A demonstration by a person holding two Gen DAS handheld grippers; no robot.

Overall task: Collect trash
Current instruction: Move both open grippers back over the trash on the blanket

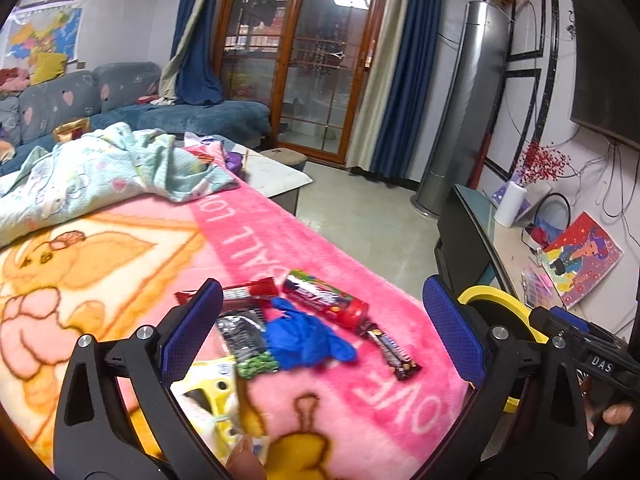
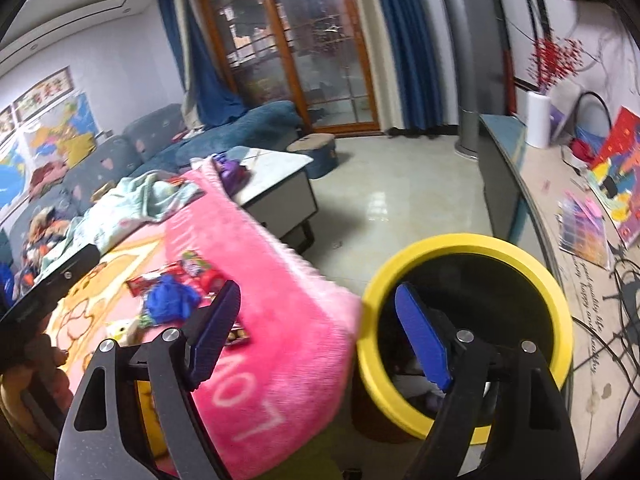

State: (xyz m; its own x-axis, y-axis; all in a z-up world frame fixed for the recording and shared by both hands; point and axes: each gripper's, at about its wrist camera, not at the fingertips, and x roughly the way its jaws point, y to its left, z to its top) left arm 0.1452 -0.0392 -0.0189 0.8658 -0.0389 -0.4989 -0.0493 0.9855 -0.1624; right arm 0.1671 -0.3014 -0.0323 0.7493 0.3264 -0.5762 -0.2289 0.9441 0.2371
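Note:
My left gripper (image 1: 322, 330) hangs open over a pile of trash on the pink blanket (image 1: 352, 236). The pile holds a blue glove (image 1: 308, 338), a red tube-shaped packet (image 1: 324, 300), a red wrapper (image 1: 256, 289), a dark bar wrapper (image 1: 394, 354), a black bag of green peas (image 1: 248, 348) and a yellow-white packet (image 1: 208, 392). Nothing sits between the pads. My right gripper (image 2: 320, 340) is open and empty, its right finger (image 2: 424, 340) above the mouth of the yellow-rimmed bin (image 2: 460, 242). The bin stands on the floor beside the blanket's edge, with some scraps at its bottom.
A crumpled pale quilt (image 1: 100, 172) lies at the blanket's far end. A white-topped coffee table (image 2: 280, 172) stands beyond it, and a blue sofa (image 1: 120, 92) runs behind. A long low cabinet (image 2: 516, 184) with papers and cables lines the right wall. Tiled floor (image 2: 400, 200) lies between.

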